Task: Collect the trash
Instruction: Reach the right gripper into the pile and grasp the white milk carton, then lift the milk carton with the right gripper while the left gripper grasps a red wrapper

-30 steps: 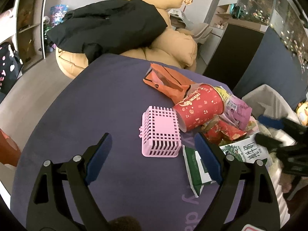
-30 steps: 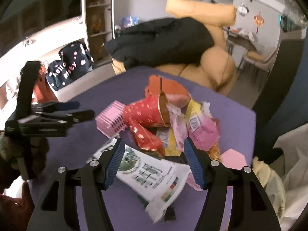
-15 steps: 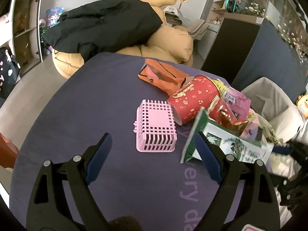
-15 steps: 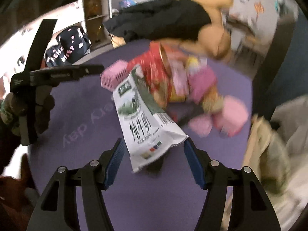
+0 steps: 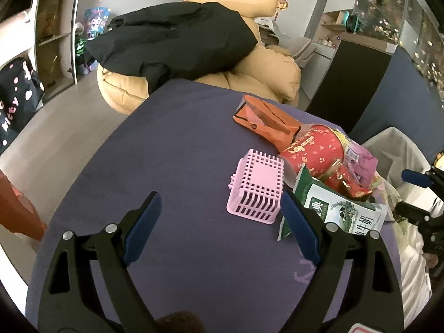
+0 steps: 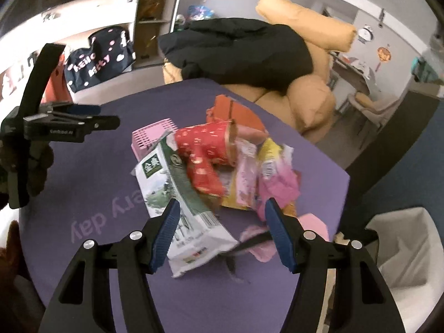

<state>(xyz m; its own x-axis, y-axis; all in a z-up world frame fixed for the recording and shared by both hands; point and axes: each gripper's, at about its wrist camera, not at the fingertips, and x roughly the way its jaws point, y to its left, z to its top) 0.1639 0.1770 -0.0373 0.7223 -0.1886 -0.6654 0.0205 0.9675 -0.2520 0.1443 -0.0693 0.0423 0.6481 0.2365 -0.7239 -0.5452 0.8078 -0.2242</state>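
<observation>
Two grippers are in view. Left gripper [image 5: 219,223] stands wide open, holding nothing, above the purple table [image 5: 166,152]. Right gripper [image 6: 222,233] is likewise spread wide, with nothing clamped; one green-and-white milk carton [image 6: 172,191] lies loose against its left finger. Trash pile sits at the table's two o'clock: one red paper cup [image 5: 316,152], one orange bag [image 5: 266,122], several pink and yellow wrappers [image 6: 263,174]. One pink basket [image 5: 256,187] lies overturned, touching the cup. One white bin [image 6: 408,247] stands at the right gripper's four o'clock.
</observation>
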